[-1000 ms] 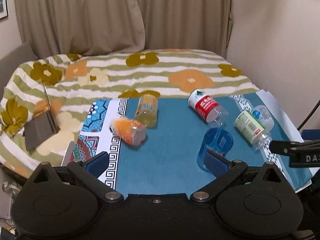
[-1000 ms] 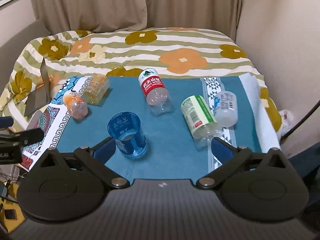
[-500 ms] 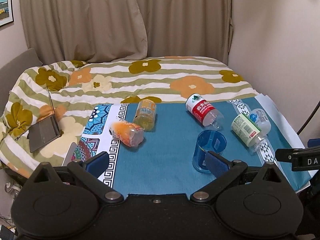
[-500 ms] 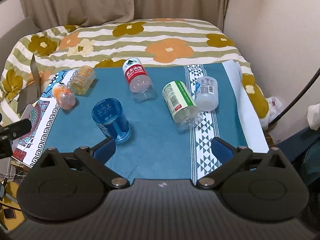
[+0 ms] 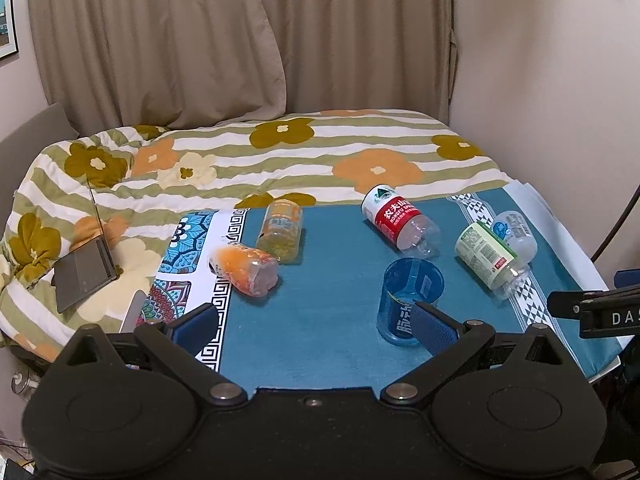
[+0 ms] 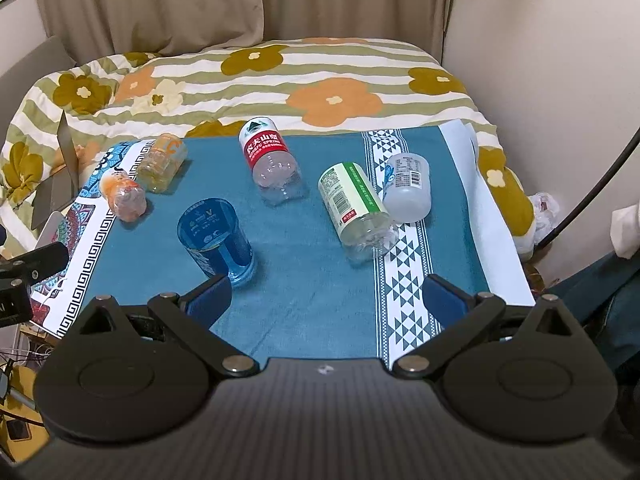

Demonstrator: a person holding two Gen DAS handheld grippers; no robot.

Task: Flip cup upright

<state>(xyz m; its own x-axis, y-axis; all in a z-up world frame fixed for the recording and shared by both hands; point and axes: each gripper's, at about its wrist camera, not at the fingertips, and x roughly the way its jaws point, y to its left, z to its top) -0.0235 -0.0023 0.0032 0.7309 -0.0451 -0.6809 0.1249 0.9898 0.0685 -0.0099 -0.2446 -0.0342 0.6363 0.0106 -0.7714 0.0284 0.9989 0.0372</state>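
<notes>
A blue cup (image 6: 216,236) stands on the teal worktop (image 6: 312,292), open rim up, among toppled bottles. The task looks finished. Left claw (image 5: 316,328) and right claw (image 6: 326,292) are both spread wide and empty, near the cup without touching it.

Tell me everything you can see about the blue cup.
The blue cup is see-through blue plastic with white print on its wall. It stands on end on the teal cloth, apart from the bottles lying around it. Nothing grips it; the left gripper and right gripper are both open.
</notes>
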